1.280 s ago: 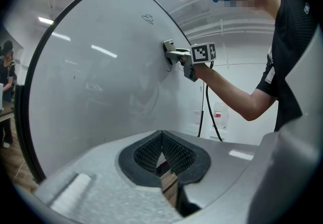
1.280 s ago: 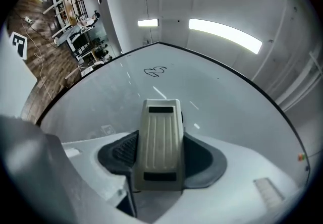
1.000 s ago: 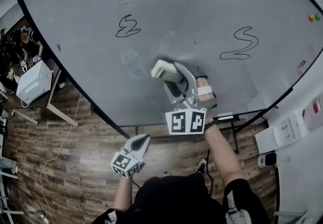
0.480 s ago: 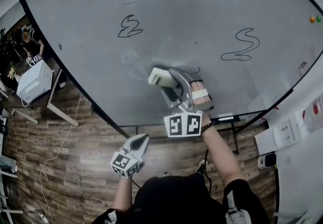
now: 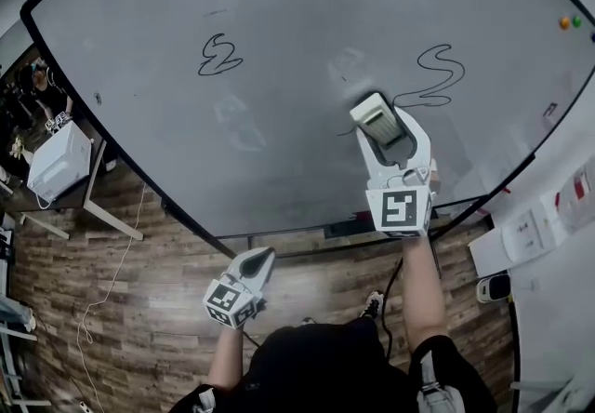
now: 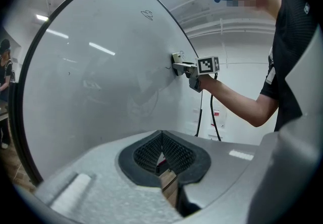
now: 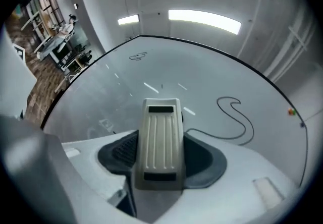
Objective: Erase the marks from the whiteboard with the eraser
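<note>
The right hand-held gripper [image 5: 381,129] is clenched on the eraser [image 5: 370,112], set against the whiteboard [image 5: 279,20] just left of the right squiggle [image 5: 435,76]. The pad is best held flat and swept rightward across the whole line, then taken to the left squiggle [image 5: 218,56]. The left hand-held gripper [image 5: 260,260] hangs closed, empty.

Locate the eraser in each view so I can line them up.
Head view: eraser right of centre on the whiteboard, held in the right gripper.
Left gripper view: eraser small, upper centre, at the board.
Right gripper view: eraser bottom centre, between the jaws.
Shared landmark: the whiteboard, in all three views.
</note>
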